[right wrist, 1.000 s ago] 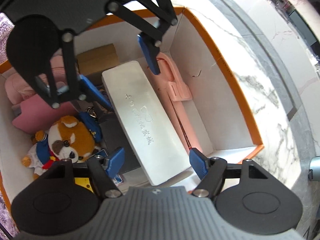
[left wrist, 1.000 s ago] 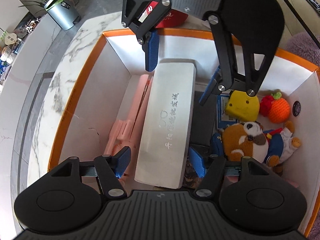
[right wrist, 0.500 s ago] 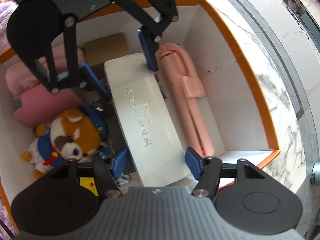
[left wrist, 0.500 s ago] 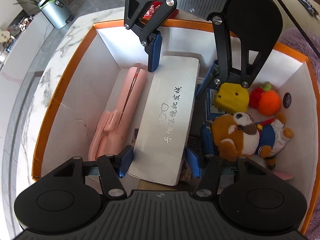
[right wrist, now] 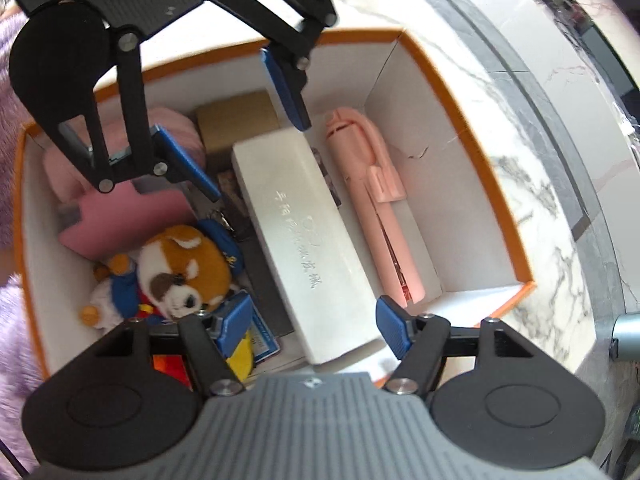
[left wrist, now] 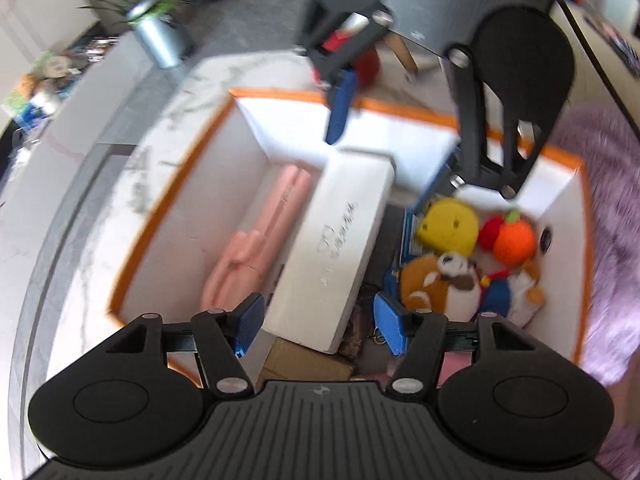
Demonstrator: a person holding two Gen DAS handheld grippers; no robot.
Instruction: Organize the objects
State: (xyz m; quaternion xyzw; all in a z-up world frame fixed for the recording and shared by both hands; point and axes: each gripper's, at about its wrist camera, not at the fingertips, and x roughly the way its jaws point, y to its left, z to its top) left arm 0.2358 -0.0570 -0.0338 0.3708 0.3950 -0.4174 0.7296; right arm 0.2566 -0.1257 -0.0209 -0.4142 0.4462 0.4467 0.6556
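The left tool (left wrist: 320,328) and right tool (right wrist: 314,326) hover over opposite ends of a long white rectangular case (right wrist: 308,244) with embossed writing. Each tool's jaws have just been opening and stand wide either side of the case, pads clear of it. The case lies in an orange-rimmed white cardboard box (right wrist: 452,216) on a white marble surface (right wrist: 532,176), between a pink plastic stick (right wrist: 380,208) and a brown plush dog (right wrist: 180,268).

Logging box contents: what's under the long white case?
The white case lies on dark flat items and a brown cardboard box at one end. Whatever sits beneath its middle is covered.
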